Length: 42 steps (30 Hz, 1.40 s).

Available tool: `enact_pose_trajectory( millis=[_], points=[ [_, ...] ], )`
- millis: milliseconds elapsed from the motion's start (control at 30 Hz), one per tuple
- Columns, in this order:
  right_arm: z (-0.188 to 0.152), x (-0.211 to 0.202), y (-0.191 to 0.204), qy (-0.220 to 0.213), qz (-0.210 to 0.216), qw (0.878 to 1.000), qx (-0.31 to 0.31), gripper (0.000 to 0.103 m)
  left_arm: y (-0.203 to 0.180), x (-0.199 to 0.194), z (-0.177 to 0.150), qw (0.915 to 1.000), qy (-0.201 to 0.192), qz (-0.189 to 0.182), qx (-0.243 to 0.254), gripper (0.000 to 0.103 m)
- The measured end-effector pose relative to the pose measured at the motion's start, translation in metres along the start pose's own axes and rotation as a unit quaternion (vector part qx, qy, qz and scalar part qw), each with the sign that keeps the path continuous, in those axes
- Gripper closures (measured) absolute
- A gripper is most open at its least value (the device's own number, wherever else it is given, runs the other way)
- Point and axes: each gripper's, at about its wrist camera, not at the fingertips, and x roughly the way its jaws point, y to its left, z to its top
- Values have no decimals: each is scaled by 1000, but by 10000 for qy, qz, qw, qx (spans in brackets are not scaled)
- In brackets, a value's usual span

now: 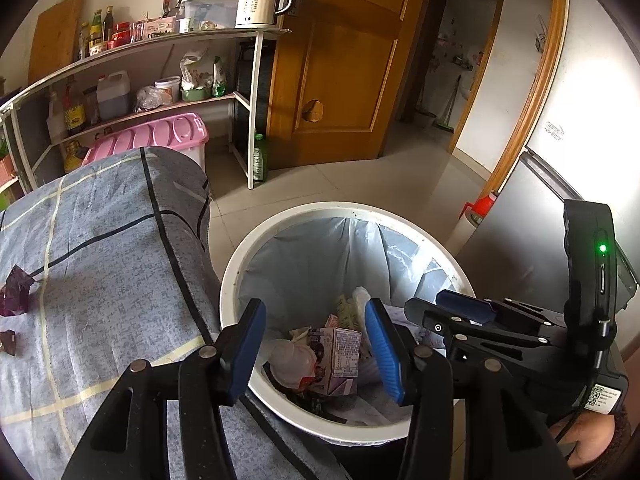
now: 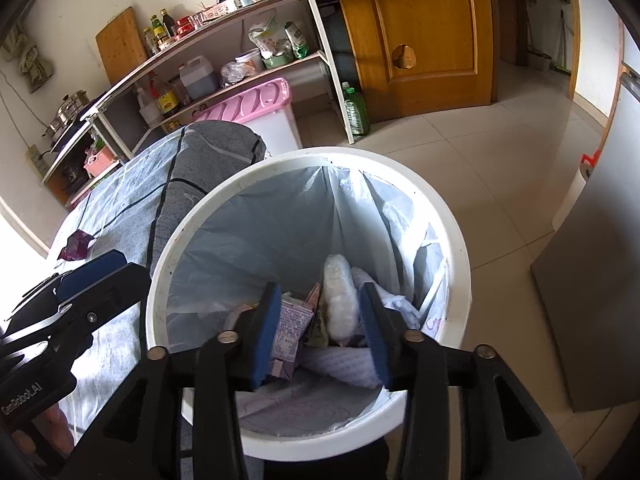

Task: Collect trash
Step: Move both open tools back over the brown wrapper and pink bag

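A white round trash bin [image 1: 240, 264] [image 2: 192, 216] with a pale blue liner stands beside the cloth-covered table [image 1: 100, 260]. Inside it lie a small drink carton [image 1: 340, 356] [image 2: 290, 328], a clear plastic cup [image 1: 290, 362], a white wrapper [image 2: 340, 300] and paper. My left gripper [image 1: 316, 348] hangs open over the bin's near rim, nothing pressed between its blue pads. My right gripper [image 2: 320, 336] is also open above the bin, holding nothing. A crumpled purple wrapper [image 1: 16, 290] [image 2: 74, 246] and a small brown scrap [image 1: 8, 342] lie on the cloth.
A white shelf rack [image 1: 256, 100] with bottles, jars and a kettle [image 1: 260, 0] stands behind the table. A pink-lidded box [image 1: 160, 136] and a green bottle [image 1: 260, 158] sit at floor level. Beyond are a wooden door [image 1: 340, 60] and a grey fridge [image 1: 532, 220] at the right.
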Motion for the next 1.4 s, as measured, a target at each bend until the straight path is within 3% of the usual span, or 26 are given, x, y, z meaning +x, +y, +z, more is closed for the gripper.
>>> enact_pose_trajectory(
  millis=[567, 900, 1400],
  points=[
    [0, -12, 43, -145, 256, 9992, -288, 58, 37, -47, -10, 9981, -413, 357, -282, 51],
    [-1, -7, 81, -145, 513, 9971, -549, 58, 78, -73, -23, 9939, -565, 671, -661, 51],
    [2, 13, 155, -53, 997, 9895, -1043, 58, 176, -116, -48, 9728, -752, 1604, -1496, 49]
  ],
)
